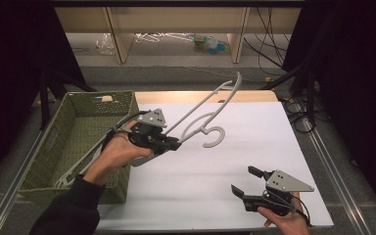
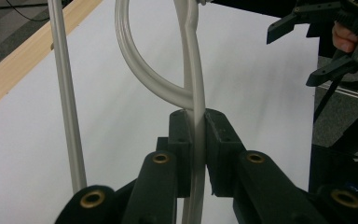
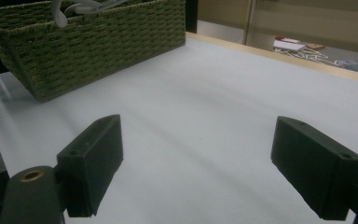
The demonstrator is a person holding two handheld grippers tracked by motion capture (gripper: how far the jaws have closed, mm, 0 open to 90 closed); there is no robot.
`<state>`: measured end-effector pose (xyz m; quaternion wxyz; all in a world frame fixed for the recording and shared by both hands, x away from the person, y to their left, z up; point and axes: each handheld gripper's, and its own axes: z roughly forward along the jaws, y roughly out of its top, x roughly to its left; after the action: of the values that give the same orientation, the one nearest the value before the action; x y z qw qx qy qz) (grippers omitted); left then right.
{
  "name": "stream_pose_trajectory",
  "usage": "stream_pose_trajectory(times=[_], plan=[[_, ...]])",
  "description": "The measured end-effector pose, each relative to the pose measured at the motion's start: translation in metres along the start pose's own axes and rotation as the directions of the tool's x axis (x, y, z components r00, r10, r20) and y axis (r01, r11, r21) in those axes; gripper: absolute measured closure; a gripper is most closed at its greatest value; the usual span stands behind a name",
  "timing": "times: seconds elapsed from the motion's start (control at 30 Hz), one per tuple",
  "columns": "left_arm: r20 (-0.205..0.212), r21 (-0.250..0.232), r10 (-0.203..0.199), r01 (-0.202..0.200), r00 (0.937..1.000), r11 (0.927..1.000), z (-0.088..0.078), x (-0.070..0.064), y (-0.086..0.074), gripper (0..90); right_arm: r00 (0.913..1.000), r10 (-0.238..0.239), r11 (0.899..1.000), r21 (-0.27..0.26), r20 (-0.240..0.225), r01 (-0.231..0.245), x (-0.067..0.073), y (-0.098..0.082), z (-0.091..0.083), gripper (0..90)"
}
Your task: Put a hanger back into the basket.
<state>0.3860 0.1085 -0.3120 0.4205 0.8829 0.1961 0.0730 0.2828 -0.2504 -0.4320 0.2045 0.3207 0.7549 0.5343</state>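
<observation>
Beside the basket (image 1: 78,142) (hangers inside), left gripper (image 1: 174,143) clamps a hanger (image 1: 210,110); right gripper (image 1: 247,183) wide.

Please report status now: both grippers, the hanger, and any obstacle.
Left gripper shut on grey hanger, held above the white table. Right gripper open, empty, low near table edge. Green basket at left; nothing blocking.

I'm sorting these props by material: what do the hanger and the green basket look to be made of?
The hanger looks like moulded plastic, pale grey with a smooth, slightly glossy surface; the sheen along its curved bar suggests this. The basket looks woven, perhaps paper rope or seagrass, matt olive green; its walls show a regular braided weave. The exact fibre can't be told.
</observation>
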Motion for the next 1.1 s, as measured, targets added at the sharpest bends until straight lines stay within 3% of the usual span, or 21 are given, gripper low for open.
stream_pose_trajectory(times=[0.17,0.2,0.23,0.47,0.87,1.1], plan=[[-0.008,0.008,0.001,-0.001,1.0000,1.0000,-0.012,0.003,-0.002,81.3,0.9999,-0.009,1.000,0.019,0.012,0.008,0.000,0.001,-0.001,17.6],[-0.014,0.012,0.001,-0.001,0.9999,0.9999,-0.019,0.005,-0.005,81.3,1.0000,0.005,1.000,-0.010,-0.001,-0.005,0.000,0.000,0.001,17.6],[-0.021,0.009,-0.003,0.003,0.9998,1.0000,-0.022,0.006,-0.007,81.3,0.9999,0.011,1.000,0.010,0.002,-0.011,0.000,0.000,0.000,17.6],[-0.051,-0.012,-0.031,0.030,0.9982,0.9995,-0.043,0.015,-0.019,81.3,0.9999,-0.007,1.000,-0.001,0.009,0.007,0.000,0.000,0.001,17.6],[-0.113,-0.017,-0.105,0.104,0.9880,0.9945,-0.079,0.031,-0.061,81.3,0.9999,0.014,1.000,0.004,0.006,-0.014,0.001,-0.001,0.002,17.5],[-0.147,-0.019,-0.120,0.118,0.9818,0.9928,-0.101,0.036,-0.076,81.3,1.0000,0.005,1.000,-0.003,0.008,-0.005,0.000,-0.001,0.003,17.6]])
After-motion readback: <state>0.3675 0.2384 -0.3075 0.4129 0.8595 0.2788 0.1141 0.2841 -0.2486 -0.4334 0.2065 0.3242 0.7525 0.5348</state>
